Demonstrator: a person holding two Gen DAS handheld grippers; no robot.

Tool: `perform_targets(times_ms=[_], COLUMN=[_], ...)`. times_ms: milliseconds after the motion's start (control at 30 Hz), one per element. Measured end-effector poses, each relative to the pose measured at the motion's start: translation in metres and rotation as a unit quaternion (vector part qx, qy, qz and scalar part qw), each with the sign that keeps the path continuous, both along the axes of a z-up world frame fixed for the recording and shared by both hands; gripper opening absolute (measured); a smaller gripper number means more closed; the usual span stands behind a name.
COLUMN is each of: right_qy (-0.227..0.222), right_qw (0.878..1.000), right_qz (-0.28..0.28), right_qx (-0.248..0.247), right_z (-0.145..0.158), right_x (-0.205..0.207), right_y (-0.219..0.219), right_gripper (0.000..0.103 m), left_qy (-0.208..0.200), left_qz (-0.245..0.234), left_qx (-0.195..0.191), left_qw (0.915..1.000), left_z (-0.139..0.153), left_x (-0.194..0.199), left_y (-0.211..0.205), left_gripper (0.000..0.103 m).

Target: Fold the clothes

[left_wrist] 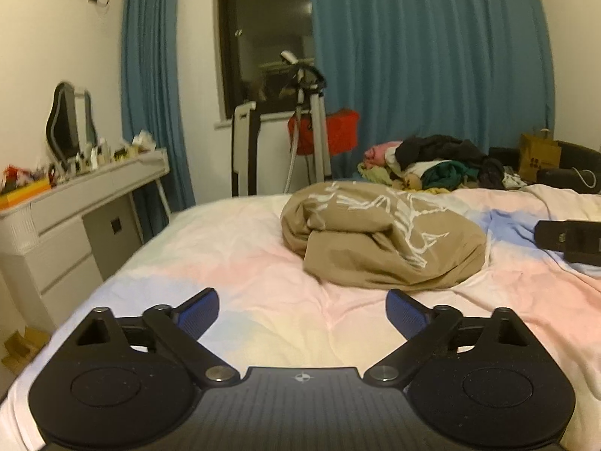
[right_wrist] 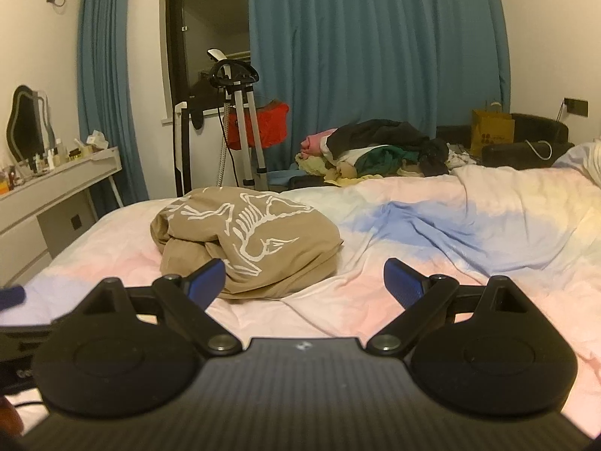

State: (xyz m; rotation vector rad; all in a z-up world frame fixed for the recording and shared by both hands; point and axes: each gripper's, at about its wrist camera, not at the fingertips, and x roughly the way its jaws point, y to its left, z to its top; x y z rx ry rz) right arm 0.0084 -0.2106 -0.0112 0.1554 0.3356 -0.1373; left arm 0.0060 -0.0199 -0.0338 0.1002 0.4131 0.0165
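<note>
A tan garment (left_wrist: 379,236) with a white skeleton print lies bunched on the pastel bedspread (left_wrist: 240,263). My left gripper (left_wrist: 302,306) hovers over the bed short of the garment, its blue pads wide apart with only bedspread between them. In the right wrist view the same tan garment (right_wrist: 244,236) sits ahead and to the left. My right gripper (right_wrist: 304,276) stands open with nothing between its fingers; its left pad (right_wrist: 206,276) overlaps the garment's near edge in the picture. The right gripper's tip (left_wrist: 571,238) shows at the right edge of the left wrist view.
A heap of mixed clothes (left_wrist: 432,165) lies at the bed's far side. A white dresser (left_wrist: 75,210) with a mirror and small bottles stands on the left. A tripod stand (left_wrist: 311,127) and a red bag (left_wrist: 338,131) stand before blue curtains (left_wrist: 432,56). A paper bag (right_wrist: 492,129) sits far right.
</note>
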Motion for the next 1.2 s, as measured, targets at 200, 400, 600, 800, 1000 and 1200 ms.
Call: perform_targets(times_ms=[200,400,600,800,1000,1200], right_qy=[0.003,0.004,-0.062,-0.006,0.045,0.065], right_qw=[1.000,0.999,0.992,0.989,0.979,0.976], right_qz=[-0.003,-0.032,-0.055,-0.071,-0.102,-0.110], right_qx=[0.007,0.017,0.094,0.132,0.171,0.175], right_z=[-0.001,0.015,0.058,0.008,-0.032,-0.059], right_x=[-0.001,0.014,0.044,0.080,0.111,0.143], right_y=[-0.001,-0.009,-0.042,-0.074,-0.100,-0.103], right_gripper=[0.093,0.093,0.093,0.093,0.093,0.093], left_qy=[-0.001,0.020,0.078,0.052,-0.001,0.006], left_qz=[0.003,-0.029,-0.080,-0.125,-0.132,-0.088], left_qx=[0.001,0.063,0.142,0.261,0.268,0.167], left_qw=[1.0000,0.9974,0.9836,0.9557,0.9543,0.9821], left_z=[-0.002,-0.014,-0.041,-0.092,-0.117,-0.097], left_x=[0.000,0.018,0.069,0.116,0.152,0.189], left_y=[0.001,-0.019,-0.054,-0.101,-0.119,-0.101], left_gripper=[0.094,0.094,0.094,0.091,0.083,0.032])
